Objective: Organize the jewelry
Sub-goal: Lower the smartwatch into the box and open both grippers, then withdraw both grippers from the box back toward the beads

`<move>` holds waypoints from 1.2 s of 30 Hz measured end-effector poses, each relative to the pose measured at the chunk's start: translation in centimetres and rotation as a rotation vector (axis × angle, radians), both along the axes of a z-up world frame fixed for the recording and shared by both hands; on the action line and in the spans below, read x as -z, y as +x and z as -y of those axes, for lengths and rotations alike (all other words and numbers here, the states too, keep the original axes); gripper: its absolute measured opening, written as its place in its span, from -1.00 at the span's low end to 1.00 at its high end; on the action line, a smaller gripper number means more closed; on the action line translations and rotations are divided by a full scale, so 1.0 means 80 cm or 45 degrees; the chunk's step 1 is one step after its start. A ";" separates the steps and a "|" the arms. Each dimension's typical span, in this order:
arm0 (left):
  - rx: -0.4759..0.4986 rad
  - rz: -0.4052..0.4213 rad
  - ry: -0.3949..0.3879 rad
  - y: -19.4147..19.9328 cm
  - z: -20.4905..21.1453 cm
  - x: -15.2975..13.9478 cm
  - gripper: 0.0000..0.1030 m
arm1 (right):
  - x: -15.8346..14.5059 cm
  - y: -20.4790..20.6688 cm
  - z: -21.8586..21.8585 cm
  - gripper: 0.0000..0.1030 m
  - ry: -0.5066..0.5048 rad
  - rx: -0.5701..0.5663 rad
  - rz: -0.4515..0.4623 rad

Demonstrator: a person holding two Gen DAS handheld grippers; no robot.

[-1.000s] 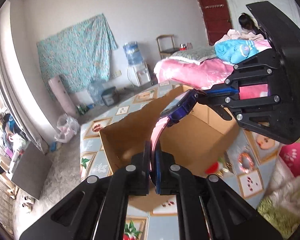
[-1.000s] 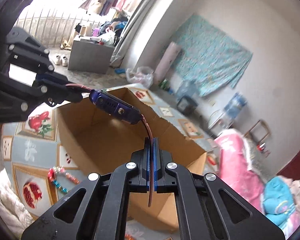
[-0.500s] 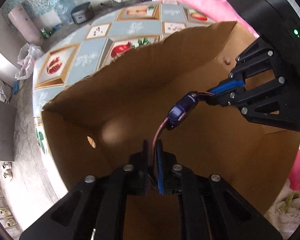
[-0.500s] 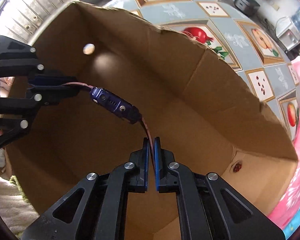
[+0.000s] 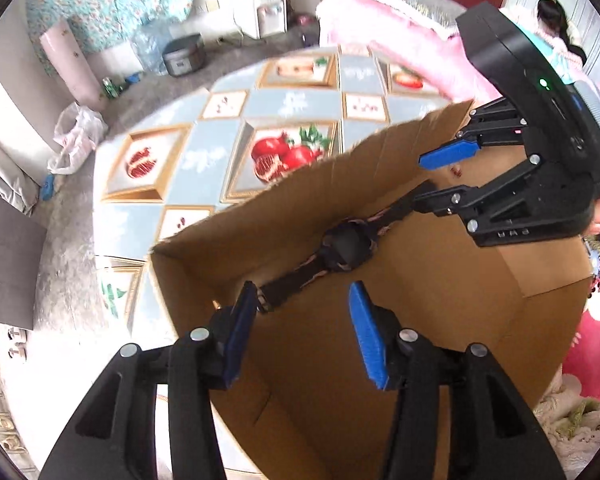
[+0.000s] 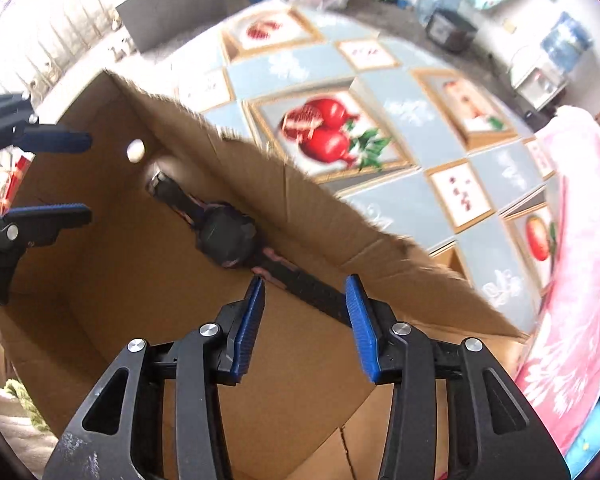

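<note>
Cardboard box (image 5: 400, 360) is holding the watch (image 5: 346, 246) flat against its far wall, both grippers' fingers (image 6: 248, 332) hanging apart above it; strap end risks snagging left gripper (image 5: 304, 332) on withdrawal.

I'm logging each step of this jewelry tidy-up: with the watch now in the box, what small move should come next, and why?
Probably lift both claws straight up out of the cardboard box. The watch lies stretched out on the box floor along a wall, and the left claw and right claw are both open and grip nothing, so this item looks placed.
</note>
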State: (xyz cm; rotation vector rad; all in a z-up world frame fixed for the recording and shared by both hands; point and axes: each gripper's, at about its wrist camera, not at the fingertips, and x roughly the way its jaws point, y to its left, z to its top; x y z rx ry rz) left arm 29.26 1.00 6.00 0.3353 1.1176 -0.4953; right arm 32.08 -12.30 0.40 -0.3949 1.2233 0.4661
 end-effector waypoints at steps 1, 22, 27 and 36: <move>-0.010 0.016 -0.009 -0.005 -0.004 -0.006 -0.07 | -0.001 -0.004 -0.004 -0.21 0.007 0.007 0.016; -0.546 0.151 -0.512 -0.151 -0.135 0.000 0.70 | -0.052 -0.152 0.180 0.52 0.607 0.773 0.404; -0.616 -0.004 -0.647 -0.146 -0.133 0.034 0.70 | -0.017 -0.150 0.209 0.52 0.683 0.872 0.262; -0.647 -0.089 -0.733 -0.154 -0.102 0.051 0.70 | 0.020 -0.129 0.179 0.56 0.837 0.723 0.049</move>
